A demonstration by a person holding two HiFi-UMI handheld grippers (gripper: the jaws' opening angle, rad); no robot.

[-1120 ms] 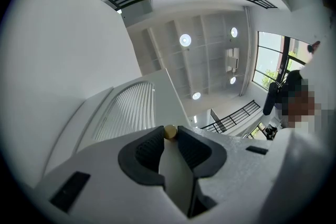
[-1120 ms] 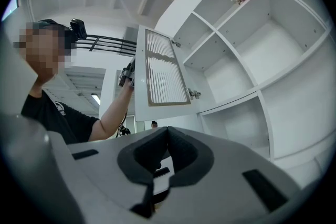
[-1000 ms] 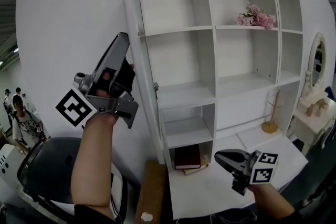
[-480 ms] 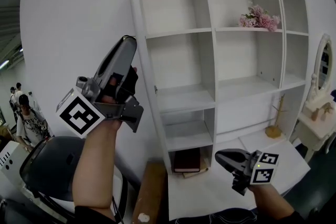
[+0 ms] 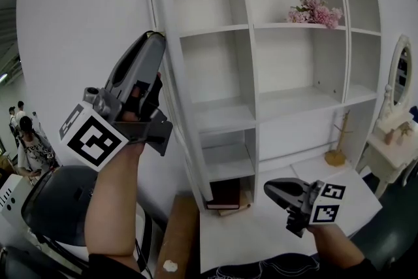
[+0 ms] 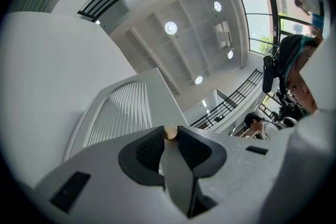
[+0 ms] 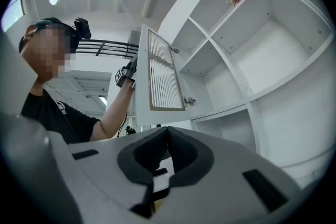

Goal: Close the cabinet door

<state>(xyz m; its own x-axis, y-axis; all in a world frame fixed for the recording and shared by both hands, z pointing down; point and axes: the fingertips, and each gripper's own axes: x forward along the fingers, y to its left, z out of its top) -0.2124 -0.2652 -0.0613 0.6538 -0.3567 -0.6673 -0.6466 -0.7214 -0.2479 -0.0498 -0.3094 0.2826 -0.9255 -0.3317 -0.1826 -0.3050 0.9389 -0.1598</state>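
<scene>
One grip matters: left gripper (image 5: 155,40) clamps the open door's (image 5: 173,75) free edge at the cabinet's (image 5: 245,62) left, so swing along the hinge arc without twisting, right gripper (image 5: 269,187) shut, empty, hanging clear.

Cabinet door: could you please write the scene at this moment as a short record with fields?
door: open, standing out from the left side of the cabinet; it has a slatted panel
left tongs: shut on the door's free edge
right tongs: shut, empty, low in front of the cabinet
flowers: pink, on an upper right shelf
book: in the bottom compartment
task state: door not yet closed
</scene>
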